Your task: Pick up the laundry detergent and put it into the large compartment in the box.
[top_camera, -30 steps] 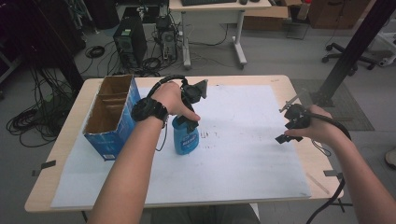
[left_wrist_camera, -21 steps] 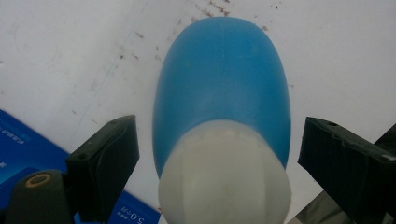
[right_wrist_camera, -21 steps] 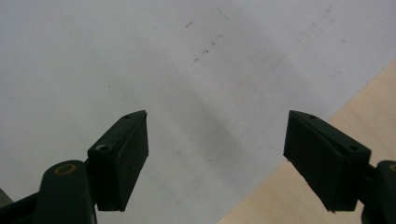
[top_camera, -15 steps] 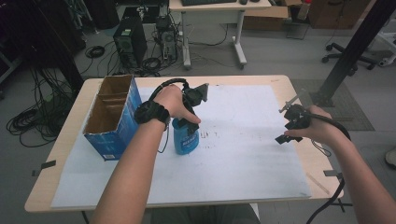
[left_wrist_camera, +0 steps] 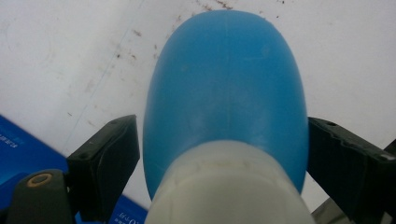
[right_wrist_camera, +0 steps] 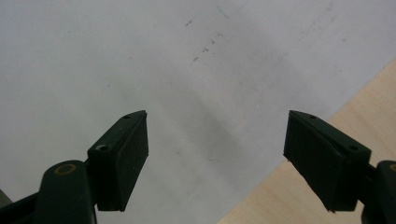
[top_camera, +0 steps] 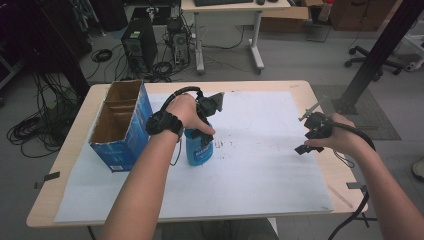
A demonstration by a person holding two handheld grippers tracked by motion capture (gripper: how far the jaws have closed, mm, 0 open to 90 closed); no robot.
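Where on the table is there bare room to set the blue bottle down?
The white sheet is bare between the blue bottle and the right gripper, and along the near edge. It is crowded at the left, where the left gripper straddles the bottle close beside the open blue box.

Hand-held gripper (right_wrist_camera: 215,161), jaws wide apart, above white sheet (right_wrist_camera: 140,60) and wooden table edge (right_wrist_camera: 355,107).

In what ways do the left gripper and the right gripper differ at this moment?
The left gripper has its jaws on either side of the blue bottle, a small gap showing at the left jaw; the right gripper has nothing between its jaws. The left is above the bottle, the right above the white sheet. Both are open.
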